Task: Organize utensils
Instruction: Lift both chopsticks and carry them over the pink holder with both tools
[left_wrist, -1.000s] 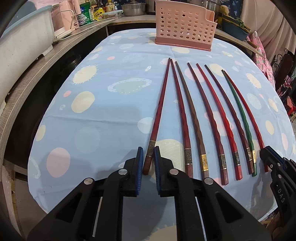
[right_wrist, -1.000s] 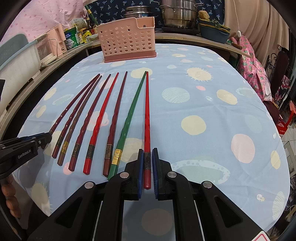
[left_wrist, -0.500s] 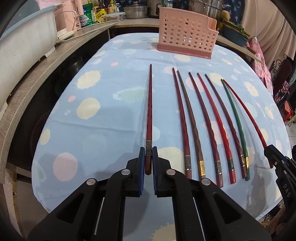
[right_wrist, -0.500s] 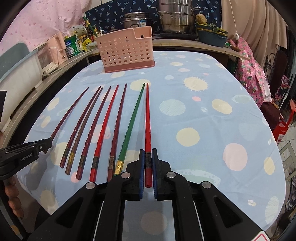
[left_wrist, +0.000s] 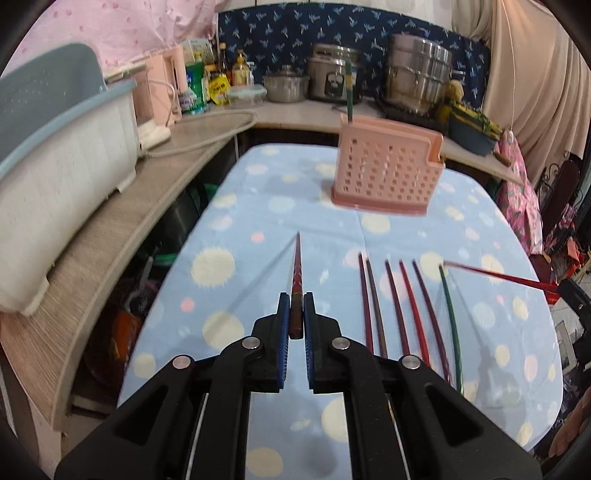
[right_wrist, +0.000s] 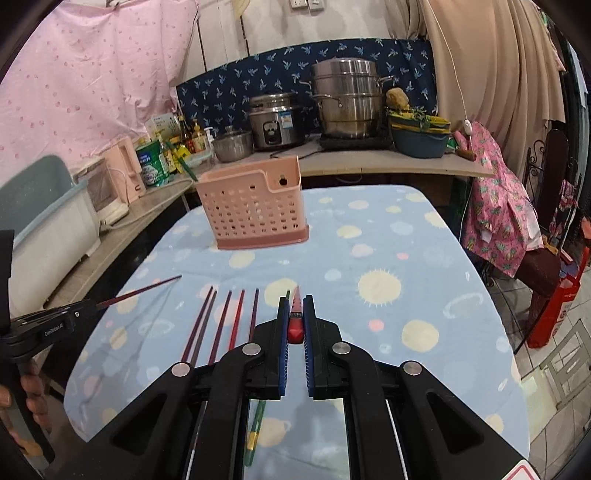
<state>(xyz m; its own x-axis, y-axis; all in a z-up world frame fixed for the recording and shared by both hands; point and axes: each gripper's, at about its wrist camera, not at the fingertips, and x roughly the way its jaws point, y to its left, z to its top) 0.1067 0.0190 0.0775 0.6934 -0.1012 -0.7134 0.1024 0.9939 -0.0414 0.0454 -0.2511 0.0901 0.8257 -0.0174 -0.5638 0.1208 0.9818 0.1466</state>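
Note:
My left gripper (left_wrist: 294, 308) is shut on the thick end of a dark red chopstick (left_wrist: 296, 273), which is off the table and points away toward the pink perforated utensil basket (left_wrist: 384, 173). My right gripper (right_wrist: 295, 312) is shut on a bright red chopstick (right_wrist: 296, 314), also lifted; the left wrist view shows this chopstick (left_wrist: 495, 275) at the right. Several chopsticks (left_wrist: 402, 306), among them a green one (left_wrist: 451, 317), lie side by side on the blue spotted tablecloth (left_wrist: 258, 221). The basket (right_wrist: 251, 210) stands at the table's far end.
A wooden counter (left_wrist: 122, 236) runs along the left with a white tub (left_wrist: 55, 177), bottles and pots behind. A steamer pot (right_wrist: 347, 99) and rice cooker (right_wrist: 275, 120) stand beyond the basket. A chair with pink cloth (right_wrist: 498, 206) is to the right. A hand (right_wrist: 33, 384) holds the left tool.
Both grippers have risen, each lifting its chopstick off the cloth, and tilted up so the basket and back counter fill more of both views. The other chopsticks have stayed in their row.

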